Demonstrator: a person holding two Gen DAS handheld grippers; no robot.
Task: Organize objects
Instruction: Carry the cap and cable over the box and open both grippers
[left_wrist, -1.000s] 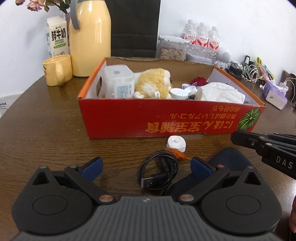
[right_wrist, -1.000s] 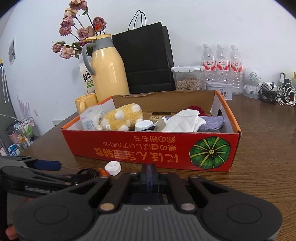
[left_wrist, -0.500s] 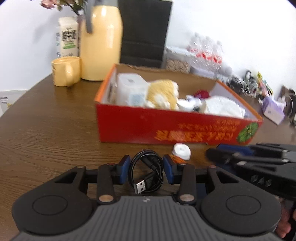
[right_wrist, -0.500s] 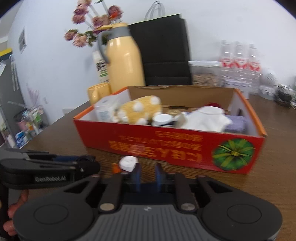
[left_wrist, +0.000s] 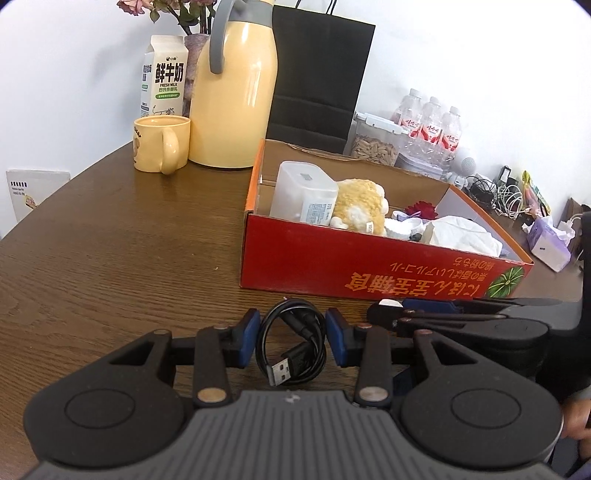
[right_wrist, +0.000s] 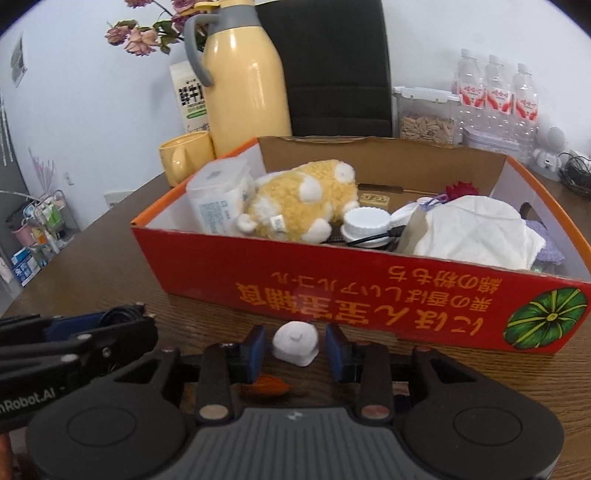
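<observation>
Tabletop: dark wood-grain tabletop (left_wrist: 110, 266) against a white wall, crowded along the back.
Left wrist view, box: a red cardboard box (left_wrist: 369, 266) with upside-down print stands open; inside are a plastic jar (left_wrist: 303, 195), a yellow plush toy (left_wrist: 360, 205) and a white cloth (left_wrist: 461, 234).
Left wrist view, background: a yellow jug (left_wrist: 236, 92), a yellow mug (left_wrist: 160, 147), a milk carton (left_wrist: 164, 75), a black paper bag (left_wrist: 317, 74) and water bottles (left_wrist: 430, 125).
Left wrist view, cable: a coiled black USB cable (left_wrist: 291, 341) lies on the wood just in front of the box.
Left hand-held gripper (left_wrist: 291, 338): its blue pads are clenched on either side of the cable coil, touching it.
Right wrist view, cap: a small white cap (right_wrist: 295, 341) sits on the wood near the box's front wall (right_wrist: 332, 291); an orange scrap (right_wrist: 266, 386) lies just behind it.
Right hand-held gripper (right_wrist: 295, 349): jaws opening, the cap between them with gaps on both sides, not grasped.
Right wrist view, neighbour: the left tool enters at the left edge with the cable.
</observation>
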